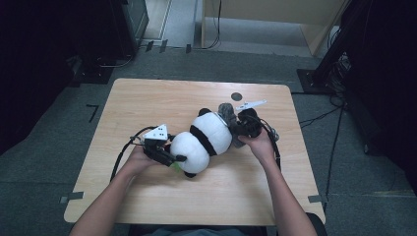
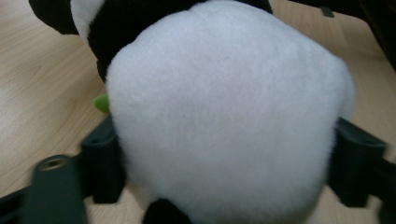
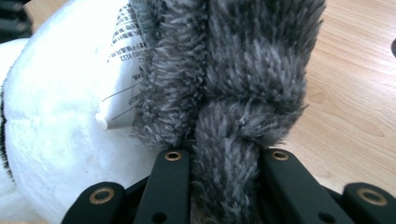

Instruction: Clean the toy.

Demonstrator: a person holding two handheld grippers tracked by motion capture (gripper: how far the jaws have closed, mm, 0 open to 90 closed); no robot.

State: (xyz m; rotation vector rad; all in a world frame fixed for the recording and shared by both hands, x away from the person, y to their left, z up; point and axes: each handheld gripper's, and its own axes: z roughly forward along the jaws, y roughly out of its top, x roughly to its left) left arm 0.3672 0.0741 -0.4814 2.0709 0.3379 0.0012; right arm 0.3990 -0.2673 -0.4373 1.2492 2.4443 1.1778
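Observation:
A black and white plush panda lies on its side in the middle of the wooden table. My left gripper is at its round white head. Both jaws press into the fur on either side. A small green piece sticks out beside the head. At the panda's other end, my right gripper is shut on a grey furry strip, which runs down between its two jaws. A white printed label hangs beside the strip.
A small dark round spot marks the table behind the panda. Black cables trail from both grippers across the tabletop. Dark equipment and stands sit on the floor beyond the far edge.

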